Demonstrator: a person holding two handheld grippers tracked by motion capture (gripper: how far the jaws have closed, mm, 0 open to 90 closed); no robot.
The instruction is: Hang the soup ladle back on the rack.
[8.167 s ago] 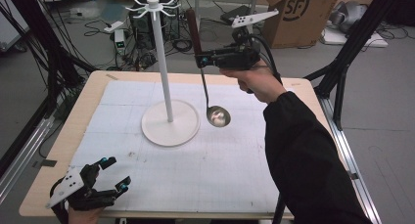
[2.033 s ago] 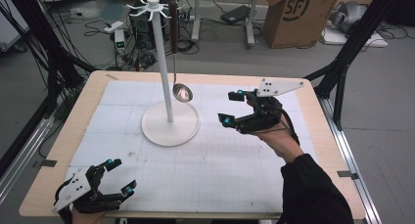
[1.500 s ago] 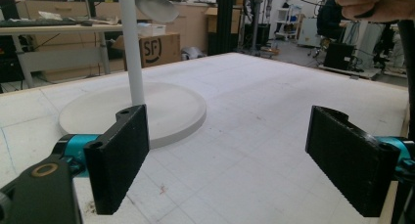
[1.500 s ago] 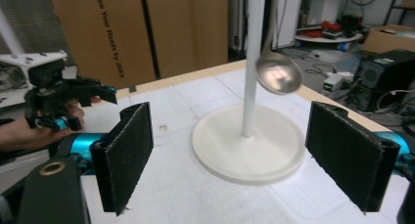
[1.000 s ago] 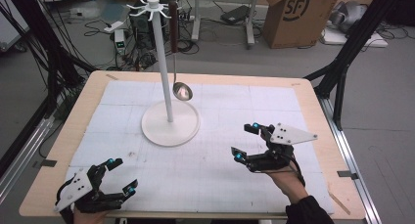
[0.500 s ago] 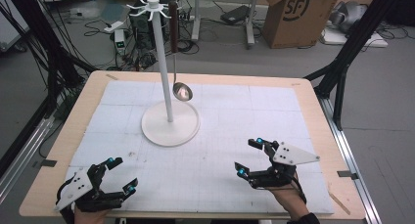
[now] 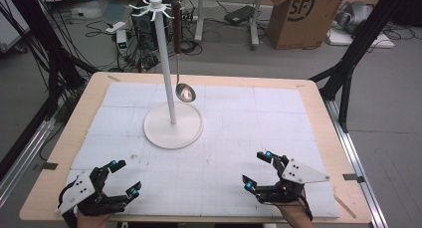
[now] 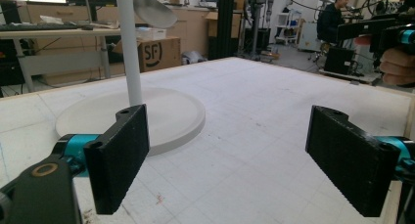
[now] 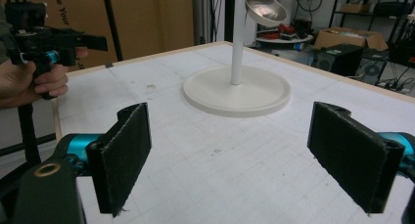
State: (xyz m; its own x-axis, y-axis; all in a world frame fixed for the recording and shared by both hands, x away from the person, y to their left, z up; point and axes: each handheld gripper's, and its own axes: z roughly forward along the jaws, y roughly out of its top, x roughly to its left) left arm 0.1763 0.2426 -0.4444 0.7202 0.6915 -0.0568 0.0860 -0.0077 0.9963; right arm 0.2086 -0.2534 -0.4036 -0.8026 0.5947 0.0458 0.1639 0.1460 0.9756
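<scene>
**A:** Item one, the grippers. How do the jaws stand?

**B:** Left gripper (image 7: 123, 178): jaws spread wide, nothing between them. In the left gripper view its two black pads (image 8: 120, 160) frame bare white mat. Right gripper (image 7: 258, 169): likewise spread wide and holding nothing; in the right gripper view its pads (image 9: 122, 153) stand well apart over the mat.

**A:** Their positions?

**B:** Both low at the near edge of the table (image 7: 318, 96), left gripper at the near-left corner, right gripper at the near-right, well apart from each other. Each points forward toward the stand.

**A:** Item two, the ladle.

**B:** Ladle (image 7: 185, 92): metal bowl, dark handle, hanging upright from a hook at the top of the white rack (image 7: 164, 63). The bowl hangs just beside the pole, clear above the round base (image 7: 174, 129). Neither gripper touches it; both are well apart from it. Its bowl also shows near the top of both gripper views (image 9: 264, 9).

**A:** Item three, the surface.

**B:** White gridded mat (image 7: 249, 118) covering most of the wooden table. The rack stands on it left of centre, toward the far side.

**A:** Surroundings?

**B:** Cardboard box (image 7: 298, 14) on the floor beyond the table, with cables and equipment beside it. Black frame struts at both sides.
</scene>
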